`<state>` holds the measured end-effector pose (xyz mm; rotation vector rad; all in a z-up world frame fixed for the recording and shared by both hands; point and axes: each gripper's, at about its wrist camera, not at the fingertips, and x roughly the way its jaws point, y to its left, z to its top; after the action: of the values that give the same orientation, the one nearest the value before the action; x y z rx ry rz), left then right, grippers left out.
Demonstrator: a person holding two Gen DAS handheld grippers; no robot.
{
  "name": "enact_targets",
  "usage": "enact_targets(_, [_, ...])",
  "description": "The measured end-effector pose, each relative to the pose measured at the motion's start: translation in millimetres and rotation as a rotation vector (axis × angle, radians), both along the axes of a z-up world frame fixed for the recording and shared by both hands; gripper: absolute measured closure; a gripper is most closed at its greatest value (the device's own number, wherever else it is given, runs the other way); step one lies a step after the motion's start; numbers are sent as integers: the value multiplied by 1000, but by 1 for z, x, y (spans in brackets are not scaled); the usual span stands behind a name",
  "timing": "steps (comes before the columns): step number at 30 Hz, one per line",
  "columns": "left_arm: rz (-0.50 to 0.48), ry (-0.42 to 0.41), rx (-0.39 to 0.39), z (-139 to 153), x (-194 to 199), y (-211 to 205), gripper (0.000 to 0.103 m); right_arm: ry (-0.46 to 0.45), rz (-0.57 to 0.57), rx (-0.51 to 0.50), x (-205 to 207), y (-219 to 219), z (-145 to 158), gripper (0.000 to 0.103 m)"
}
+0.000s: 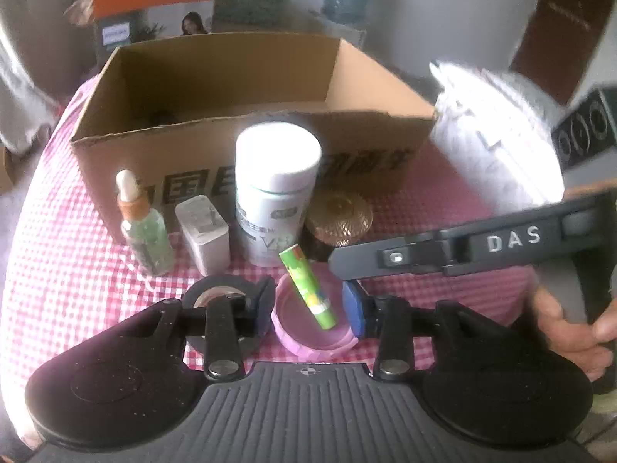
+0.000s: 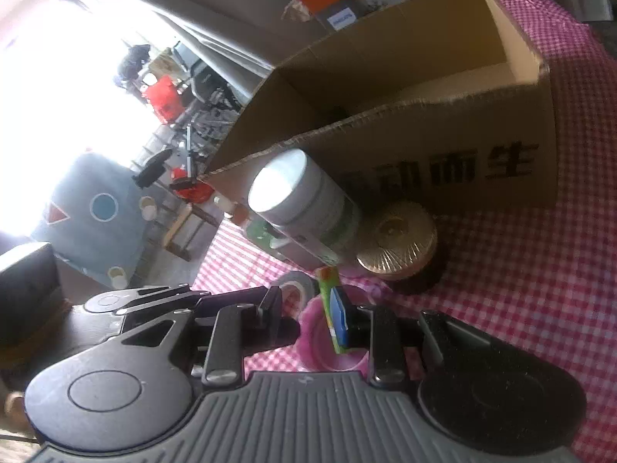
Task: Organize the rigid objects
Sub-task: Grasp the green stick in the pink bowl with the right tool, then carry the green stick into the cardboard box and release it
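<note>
A: Boxes first! In the left wrist view a cardboard box (image 1: 246,108) fills the upper middle of the frame. It looks almost empty, with only one dark thing low in its left corner, too dim to name.

B: So most of the job is left?

A: I think so. In front of the box stand a dropper bottle (image 1: 144,223), a white charger plug (image 1: 204,233), a white pill bottle (image 1: 273,193) and a jar with a gold lid (image 1: 337,223). A black tape roll (image 1: 219,293) lies at lower left.

B: And the left gripper (image 1: 310,310)?

A: Its fingers are wide apart, one on each side of a pink lid (image 1: 308,324) at the bottom middle. A green tube (image 1: 308,289) leans inside that lid. Nothing is pinched yet.

B: What is in the way?

A: The right gripper's black arm (image 1: 462,249) comes in from the right edge, just above the lid. The two tools could bump.

B: Now the right wrist view?

A: Everything is tilted. The box (image 2: 424,146) sits at the upper right on the pink checked cloth (image 2: 540,270). The pill bottle (image 2: 304,212) and gold lid jar (image 2: 397,243) stay outside it, in the middle.

B: And the right gripper (image 2: 308,318)?

A: Its fingers are apart too. The blue pad (image 2: 339,318) sits right against the green tube (image 2: 329,308), above the pink lid (image 2: 331,335). I cannot tell if it touches. The left gripper (image 2: 162,308) crowds in from the left.
</note>
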<state>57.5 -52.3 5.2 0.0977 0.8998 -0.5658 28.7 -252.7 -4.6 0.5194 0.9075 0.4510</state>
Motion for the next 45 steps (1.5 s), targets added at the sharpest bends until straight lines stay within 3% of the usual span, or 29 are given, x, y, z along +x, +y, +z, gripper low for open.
enact_targets(3, [-24, -12, 33, -8, 6, -10, 70, 16, 11, 7, 5, 4, -8, 73])
enact_targets(10, [-31, 45, 48, -26, 15, -13, 76, 42, 20, -24, 18, 14, -20, 74])
enact_targets(17, [-51, 51, 33, -35, 10, -21, 76, 69, 27, -46, 34, 16, -34, 76])
enact_targets(23, [-54, 84, -1, -39, 15, -20, 76, 92, 18, -17, 36, 12, -40, 80])
enact_targets(24, [-55, 90, 3, -42, 15, -21, 77, 100, 16, -18, 36, 12, -42, 86])
enact_targets(30, [-60, 51, 20, -43, 6, -24, 80, 107, 1, 29, 34, 9, -45, 86])
enact_targets(39, [-66, -56, 13, -15, -18, -17, 82, 23, 0, 31, 14, 13, -14, 86])
enact_targets(45, [-44, -190, -22, 33, -36, -3, 82, -150, 39, -33, -2, 32, 47, 86])
